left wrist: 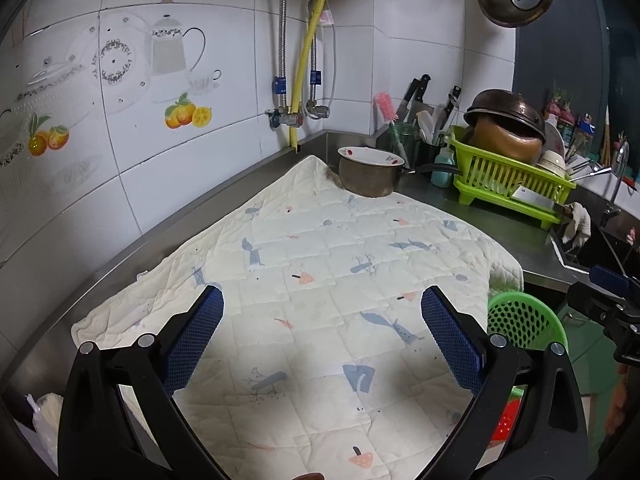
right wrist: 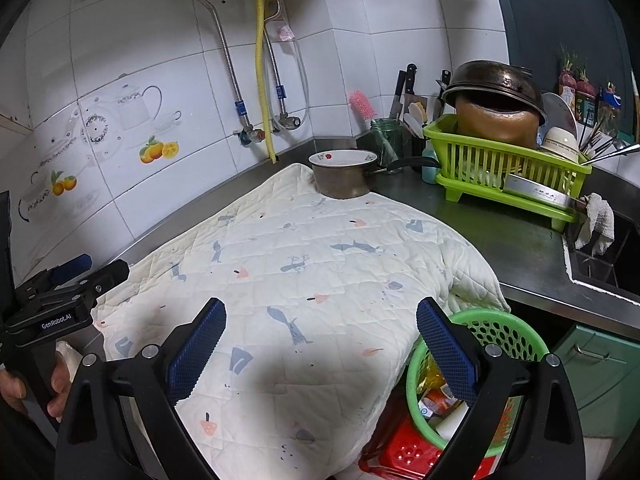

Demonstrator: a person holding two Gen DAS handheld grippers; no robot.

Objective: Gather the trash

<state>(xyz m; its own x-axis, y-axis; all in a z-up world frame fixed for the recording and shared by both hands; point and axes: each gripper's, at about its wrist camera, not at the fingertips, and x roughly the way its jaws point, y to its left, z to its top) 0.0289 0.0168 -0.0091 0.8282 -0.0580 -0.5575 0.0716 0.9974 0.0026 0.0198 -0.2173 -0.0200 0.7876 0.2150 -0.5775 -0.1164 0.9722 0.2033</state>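
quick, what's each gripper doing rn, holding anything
Left gripper: open, holding nothing, over the quilted cloth.
Right gripper: open, holding nothing, beside the green basket.

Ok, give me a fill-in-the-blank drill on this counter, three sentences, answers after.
1. Both grippers, left gripper and right gripper, hover with jaws ____.
2. The metal pot sits on the far corner of the quilted ____.
3. The wrappers lie inside the round green ____ below the counter edge.

Answers: open; cloth; basket

Home kitchen: dish rack (right wrist: 505,168), knives (right wrist: 404,88), sink (right wrist: 600,268).
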